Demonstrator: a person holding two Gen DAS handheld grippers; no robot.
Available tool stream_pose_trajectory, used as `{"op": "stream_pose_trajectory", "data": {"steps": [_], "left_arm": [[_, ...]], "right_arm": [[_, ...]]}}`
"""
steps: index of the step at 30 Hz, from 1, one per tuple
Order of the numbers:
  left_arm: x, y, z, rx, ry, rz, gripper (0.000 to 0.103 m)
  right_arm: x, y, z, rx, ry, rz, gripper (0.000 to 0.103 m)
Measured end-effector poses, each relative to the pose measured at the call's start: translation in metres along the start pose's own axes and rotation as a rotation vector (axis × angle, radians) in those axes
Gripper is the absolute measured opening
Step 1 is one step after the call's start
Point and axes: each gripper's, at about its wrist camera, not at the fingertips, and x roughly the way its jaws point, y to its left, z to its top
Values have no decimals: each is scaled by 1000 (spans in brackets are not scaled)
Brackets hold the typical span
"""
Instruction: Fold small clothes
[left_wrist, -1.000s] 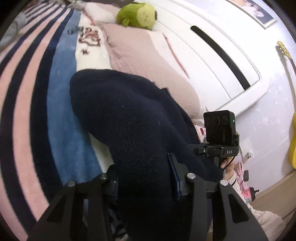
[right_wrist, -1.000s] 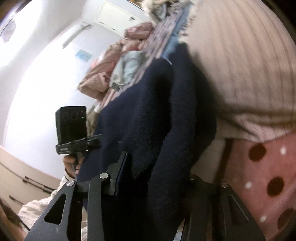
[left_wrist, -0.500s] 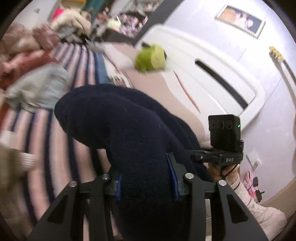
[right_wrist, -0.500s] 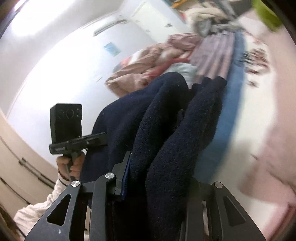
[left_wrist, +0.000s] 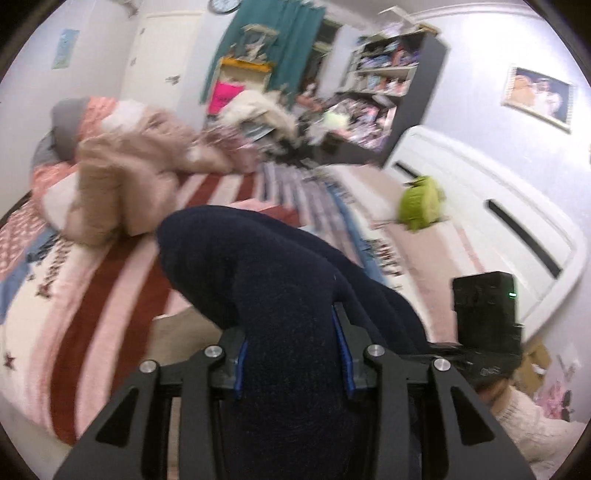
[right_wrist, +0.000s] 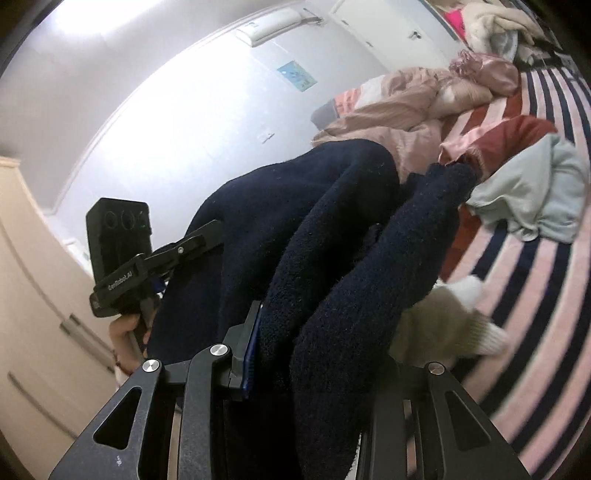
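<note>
A thick navy-blue fuzzy garment (left_wrist: 266, 288) hangs bunched between both grippers, held up above the striped bed. My left gripper (left_wrist: 291, 354) is shut on one part of it, the cloth filling the gap between the blue pads. My right gripper (right_wrist: 317, 354) is shut on another part of the same navy garment (right_wrist: 332, 236), which drapes over its fingers in thick folds. The right gripper also shows at the lower right of the left wrist view (left_wrist: 484, 317), and the left gripper at the left of the right wrist view (right_wrist: 122, 243).
The bed has a pink, red and navy striped blanket (right_wrist: 535, 280). On it lie a beige padded jacket (left_wrist: 122, 177), a light grey garment (right_wrist: 532, 188), a red garment (right_wrist: 509, 133) and a cream sock (right_wrist: 443, 321). A green plush toy (left_wrist: 421, 203) sits by the white headboard (left_wrist: 498, 221).
Both grippers have swung upward and away from the pillow end, carrying the navy garment. The views now face the far end of the bed and the room.
</note>
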Motion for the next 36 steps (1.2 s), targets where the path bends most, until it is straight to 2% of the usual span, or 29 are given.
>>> {"op": "stream_pose_trajectory", "data": {"steps": [4, 7, 8, 10, 11, 12, 15, 16, 19, 22, 24, 29, 30, 31, 36], "left_arm": [[55, 67, -16, -67, 110, 127, 34], [89, 109, -41, -147, 152, 142, 38], [89, 119, -44, -161, 145, 137, 39], [83, 134, -48, -182, 116, 135, 51], [79, 135, -48, -183, 95, 157, 55], [75, 137, -45, -181, 82, 183, 64], [65, 133, -50, -188, 71, 197, 66], [64, 132, -51, -188, 68, 200, 66], [50, 118, -50, -163, 41, 231, 66], [22, 97, -47, -131, -39, 212, 67], [11, 80, -44, -100, -56, 223, 67], [-11, 17, -47, -19, -107, 268, 69], [-13, 4, -50, -5, -126, 275, 73], [-14, -13, -56, 10, -148, 276, 76], [-8, -99, -87, 78, -263, 285, 77]], "right_arm": [[58, -27, -5, 89, 51, -107, 27], [85, -54, -13, 179, 87, -137, 29], [89, -58, -13, 185, 94, -136, 30], [91, -57, -12, 161, 101, -134, 36], [89, -54, -13, 137, 114, -144, 36], [87, -51, -13, 124, 120, -155, 41], [81, -48, -8, 75, 131, -209, 63], [78, -49, -7, 62, 129, -219, 63], [69, -52, -2, 44, 108, -253, 63], [50, -49, -2, 25, 86, -275, 64], [35, -44, -3, 2, 66, -286, 64], [-2, -33, -14, -59, 20, -286, 65], [-11, -30, -20, -75, 12, -289, 65], [-20, -28, -26, -91, 7, -292, 65], [-80, -21, -64, -172, -29, -344, 65]]}}
